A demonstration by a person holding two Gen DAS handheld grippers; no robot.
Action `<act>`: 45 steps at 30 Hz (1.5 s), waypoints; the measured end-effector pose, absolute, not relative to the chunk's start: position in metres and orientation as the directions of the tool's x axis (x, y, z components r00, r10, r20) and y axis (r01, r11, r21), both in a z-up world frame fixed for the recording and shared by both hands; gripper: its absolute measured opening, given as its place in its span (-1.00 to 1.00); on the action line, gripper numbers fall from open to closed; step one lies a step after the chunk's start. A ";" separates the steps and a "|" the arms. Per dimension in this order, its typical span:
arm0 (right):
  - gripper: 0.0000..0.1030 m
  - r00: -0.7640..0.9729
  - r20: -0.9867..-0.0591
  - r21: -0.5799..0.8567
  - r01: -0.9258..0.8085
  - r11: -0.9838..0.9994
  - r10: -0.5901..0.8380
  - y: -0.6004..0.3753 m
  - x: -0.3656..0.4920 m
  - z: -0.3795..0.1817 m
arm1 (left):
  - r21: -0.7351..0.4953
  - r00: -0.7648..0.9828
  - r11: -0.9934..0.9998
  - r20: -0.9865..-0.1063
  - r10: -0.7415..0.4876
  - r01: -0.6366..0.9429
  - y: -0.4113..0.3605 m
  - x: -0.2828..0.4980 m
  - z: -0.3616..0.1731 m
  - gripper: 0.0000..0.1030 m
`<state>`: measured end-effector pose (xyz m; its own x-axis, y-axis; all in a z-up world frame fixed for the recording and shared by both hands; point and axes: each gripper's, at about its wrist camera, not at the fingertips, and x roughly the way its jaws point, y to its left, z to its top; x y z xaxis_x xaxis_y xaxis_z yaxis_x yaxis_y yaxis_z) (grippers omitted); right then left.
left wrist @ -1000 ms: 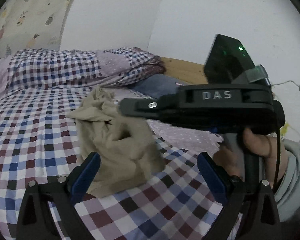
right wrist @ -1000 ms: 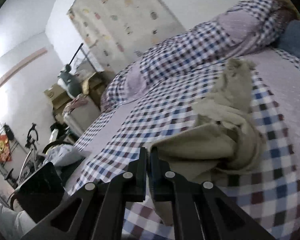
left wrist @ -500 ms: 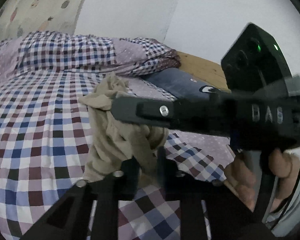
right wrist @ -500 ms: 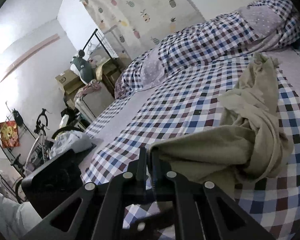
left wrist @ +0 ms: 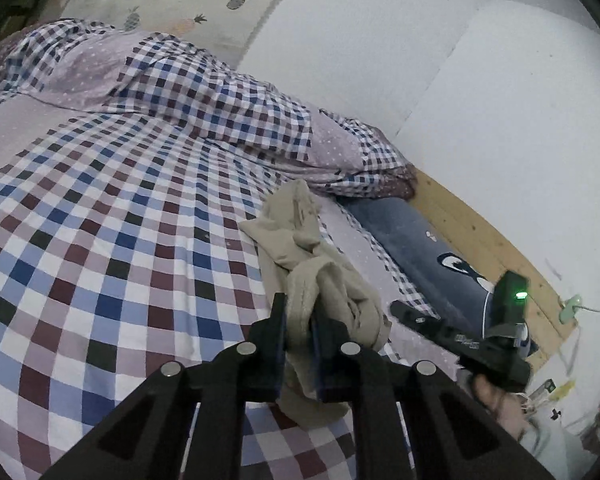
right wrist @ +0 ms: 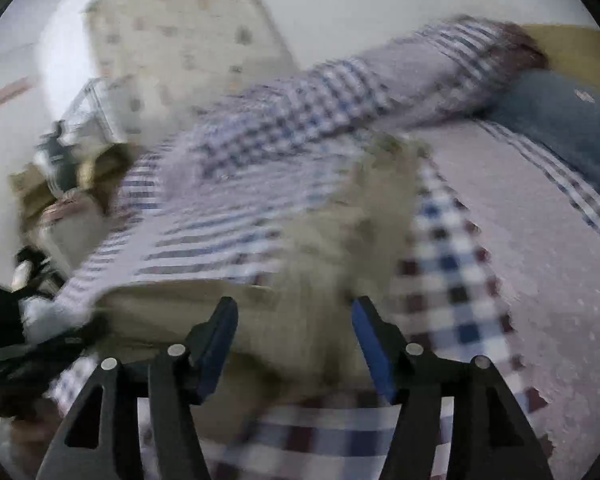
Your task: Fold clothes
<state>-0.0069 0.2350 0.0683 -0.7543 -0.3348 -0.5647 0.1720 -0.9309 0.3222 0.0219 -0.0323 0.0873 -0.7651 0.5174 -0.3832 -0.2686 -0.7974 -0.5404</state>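
A crumpled beige garment (left wrist: 312, 256) lies bunched on the checked bedsheet (left wrist: 100, 240). My left gripper (left wrist: 300, 316) is shut on a thick fold of its near end, the cloth squeezed between the blue pads. In the blurred right wrist view the same beige garment (right wrist: 340, 248) spreads out under my right gripper (right wrist: 294, 320). Its jaws are opening and stand wide apart, and nothing is pressed between the pads. From the left wrist view, the right gripper (left wrist: 404, 312) shows as a black tool to the right of the cloth, held by a hand (left wrist: 492, 396).
A rolled checked duvet (left wrist: 220, 108) lies along the back of the bed. A dark blue pillow (left wrist: 420, 256) rests against the wooden headboard (left wrist: 484, 248) at the right. In the right wrist view, boxes and clutter (right wrist: 60, 176) stand beyond the bed's left side.
The left gripper went from wide open to shut on the beige cloth and moved across the bed. The right gripper, shut on a cloth edge before, has let go and opened.
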 end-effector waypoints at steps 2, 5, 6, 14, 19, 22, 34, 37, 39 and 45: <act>0.24 -0.743 -0.591 0.325 0.135 -0.936 -0.313 0.240 -0.018 0.056 | -0.530 -0.768 -0.804 -0.385 0.512 -0.270 -0.035 0.024 0.090 -0.81; 0.01 -0.722 -0.603 0.345 0.146 -0.927 -0.338 0.241 -0.028 0.044 | -0.521 -0.776 -0.811 -0.385 0.500 -0.264 -0.041 0.026 0.094 -0.81; -0.11 -0.709 -0.601 0.361 0.170 -0.917 -0.368 0.237 -0.030 0.040 | -0.529 -0.781 -0.810 -0.382 0.495 -0.254 -0.045 0.025 0.095 -0.82; -0.99 -0.542 -0.438 0.471 0.542 -0.696 -0.718 0.196 -0.004 0.073 | -0.692 -0.855 -0.716 -0.318 0.411 -0.087 -0.124 0.020 0.096 -0.83; -0.89 -0.324 -0.343 0.405 0.796 -0.450 -0.881 0.173 0.036 0.106 | -0.671 -0.892 -0.737 -0.284 0.352 -0.077 -0.140 0.028 0.108 -0.83; -0.01 -0.491 -0.477 0.315 0.678 -0.664 -0.729 0.166 0.020 0.090 | -0.653 -0.879 -0.743 -0.259 0.401 -0.147 -0.124 0.035 0.111 -0.83; 0.33 -0.702 -0.549 0.313 0.330 -0.891 -0.453 0.192 -0.062 0.082 | -0.579 -0.727 -0.686 -0.220 0.651 -0.440 -0.049 0.057 0.131 -0.83; 0.33 -0.683 -0.602 0.297 0.289 -0.910 -0.414 0.179 -0.107 0.074 | -0.569 -0.717 -0.689 -0.231 0.657 -0.448 -0.046 0.058 0.133 -0.83; 0.33 -0.661 -0.639 0.299 0.260 -0.918 -0.395 0.173 -0.128 0.064 | -0.565 -0.714 -0.691 -0.236 0.660 -0.452 -0.045 0.059 0.134 -0.83; -0.91 -0.643 -0.682 0.224 0.269 -0.937 -0.348 0.158 -0.152 0.052 | -0.602 -0.746 -0.705 -0.257 0.615 -0.374 -0.067 0.055 0.131 -0.83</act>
